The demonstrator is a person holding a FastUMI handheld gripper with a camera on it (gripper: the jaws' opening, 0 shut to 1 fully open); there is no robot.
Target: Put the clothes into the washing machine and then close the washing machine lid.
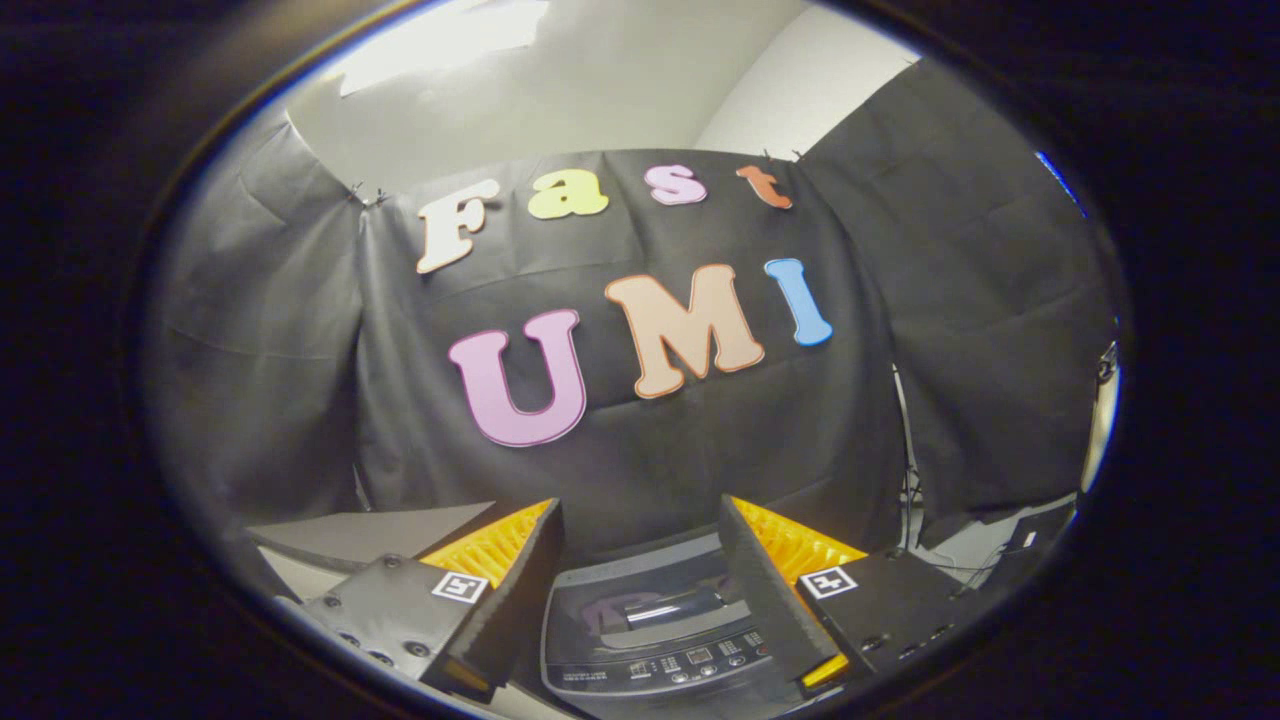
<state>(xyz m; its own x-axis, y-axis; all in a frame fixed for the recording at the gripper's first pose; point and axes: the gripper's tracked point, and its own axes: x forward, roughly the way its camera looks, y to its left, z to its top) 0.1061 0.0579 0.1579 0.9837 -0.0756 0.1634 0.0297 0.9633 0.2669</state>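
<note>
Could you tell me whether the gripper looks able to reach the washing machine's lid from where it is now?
Probably yes: the gripper is open and holds nothing, and the washing machine lid lies just ahead between its fingers with nothing in between.

**Surroundings, non-task items**

Black cloth wall (700,440) hangs across the back, pinned in panels. White wall (600,90) shows above it. Grey slanted board (370,535) sits low at one side. Loose cables (915,490) hang at the opposite side.

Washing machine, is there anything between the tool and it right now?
Nothing visible stands in the way. The tool is open and holds nothing, and the washing machine sits just below and ahead, between its fingers, with its lid appearing shut. No clothes visible here.
</note>
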